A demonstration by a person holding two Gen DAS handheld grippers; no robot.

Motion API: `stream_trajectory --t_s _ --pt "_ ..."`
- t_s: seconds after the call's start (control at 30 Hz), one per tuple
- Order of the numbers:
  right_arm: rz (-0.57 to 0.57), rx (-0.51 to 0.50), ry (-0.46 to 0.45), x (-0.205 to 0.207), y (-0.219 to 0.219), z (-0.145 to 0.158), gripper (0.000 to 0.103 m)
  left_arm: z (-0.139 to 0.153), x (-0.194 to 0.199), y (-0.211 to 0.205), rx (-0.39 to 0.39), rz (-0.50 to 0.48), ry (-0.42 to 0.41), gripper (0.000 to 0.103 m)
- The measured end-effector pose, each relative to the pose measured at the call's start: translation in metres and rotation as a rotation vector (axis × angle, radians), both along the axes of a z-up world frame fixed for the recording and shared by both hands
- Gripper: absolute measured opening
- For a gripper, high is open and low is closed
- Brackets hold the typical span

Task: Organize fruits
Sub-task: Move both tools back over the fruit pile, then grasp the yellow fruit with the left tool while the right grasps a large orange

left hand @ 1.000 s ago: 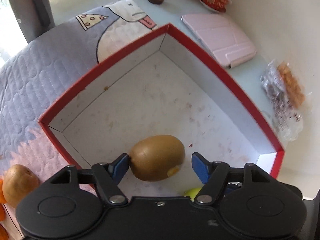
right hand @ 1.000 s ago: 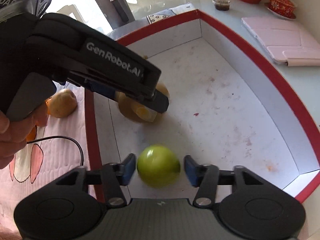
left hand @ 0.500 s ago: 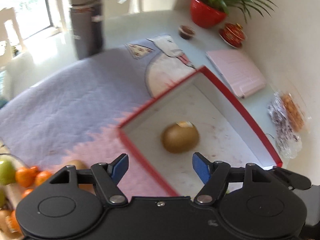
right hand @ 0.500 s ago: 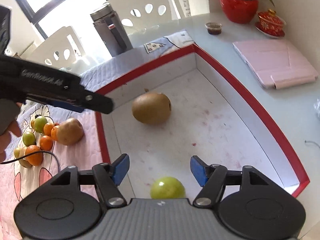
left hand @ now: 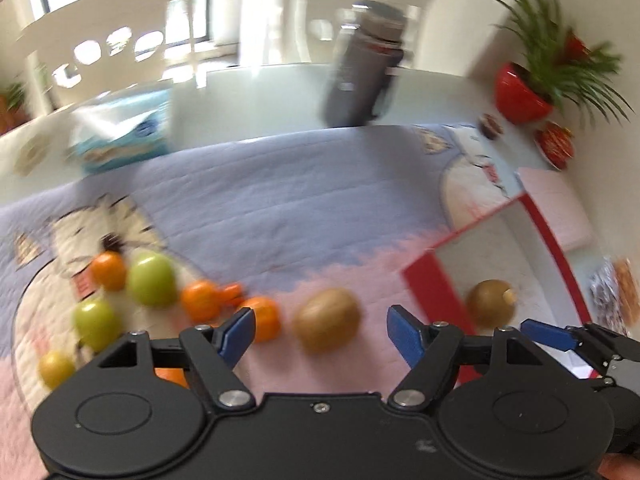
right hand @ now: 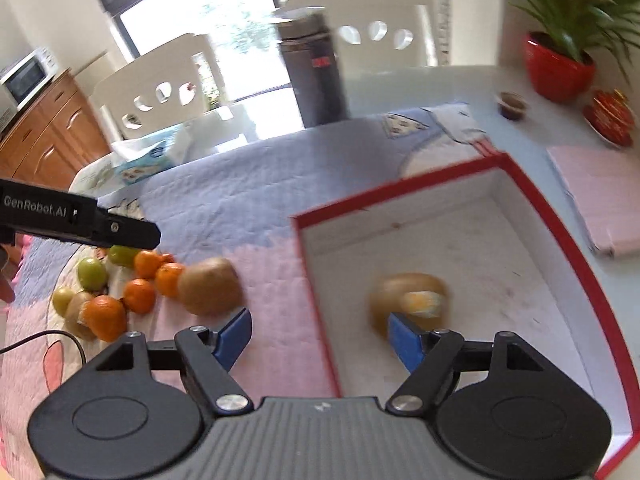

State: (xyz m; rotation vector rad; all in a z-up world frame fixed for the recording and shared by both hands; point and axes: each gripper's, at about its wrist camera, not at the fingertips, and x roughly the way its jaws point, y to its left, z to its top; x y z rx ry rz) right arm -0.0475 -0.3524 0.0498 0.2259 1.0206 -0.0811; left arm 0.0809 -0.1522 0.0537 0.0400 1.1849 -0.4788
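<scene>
Left gripper (left hand: 320,330): jaws apart and opening, nothing between the pads. It hangs above the quilted mat (left hand: 280,208), aimed down at a loose kiwi (left hand: 327,319) lying on the pink part of the mat, just left of the red-rimmed box (left hand: 424,280).

Right gripper (right hand: 320,338): jaws also apart and opening, empty. It straddles the box's left wall (right hand: 316,300); left pad over the mat, right pad over the box floor.

Inside the box: one kiwi (right hand: 400,296) with a yellow sticker on it, resting on the white floor. Motion blur smears it, so its exact outline is unclear. The rest of the visible floor shows only small stains.

Fruit pile on the mat, left of the box: several oranges (right hand: 140,294), green apples (right hand: 93,273), and a yellowish fruit (left hand: 56,368) at the near edge. The loose kiwi sits at the pile's right end, between the pile and the box.

Left gripper's black body shows in the right wrist view, above the pile. Right gripper's blue fingertip (left hand: 548,336) shows at the right edge of the left wrist view.

Background: dark canister (right hand: 312,76), tissue pack (right hand: 148,158), red plant pot (right hand: 556,68), pink folder (right hand: 600,196) on the table right of the box.
</scene>
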Motion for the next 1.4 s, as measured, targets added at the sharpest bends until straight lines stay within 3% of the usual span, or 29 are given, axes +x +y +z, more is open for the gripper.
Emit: stream_trajectory --t_s 0.4,0.67,0.77,0.93,1.03,1.13,1.3,1.4 --pt "0.161 0.028 0.039 0.057 0.091 -0.002 0.081 -0.029 0.025 0.151 0.007 0.329 0.076 0.088" --pt "0.279 0.159 0.165 0.094 0.164 -0.037 0.081 -0.068 0.041 0.221 0.092 0.468 0.133 0.088" --pt "0.268 0.195 0.218 0.103 0.186 -0.061 0.080 -0.083 0.044 0.231 0.087 0.478 0.155 0.088" --pt "0.286 0.122 0.253 0.111 0.212 -0.085 0.078 -0.106 0.051 0.230 0.112 0.457 0.195 0.089" --pt "0.262 0.165 0.253 0.113 0.217 -0.096 0.078 -0.124 0.051 0.232 0.129 0.456 0.219 0.095" --pt "0.236 0.187 0.254 0.113 0.219 -0.105 0.070 -0.127 0.048 0.229 0.135 0.444 0.194 0.098" --pt "0.236 0.174 0.228 0.116 0.223 -0.105 0.060 -0.129 0.041 0.209 0.228 0.395 0.130 0.098" --pt "0.228 0.166 0.212 0.118 0.223 -0.106 0.058 -0.130 0.040 0.208 0.223 0.409 0.126 0.098"
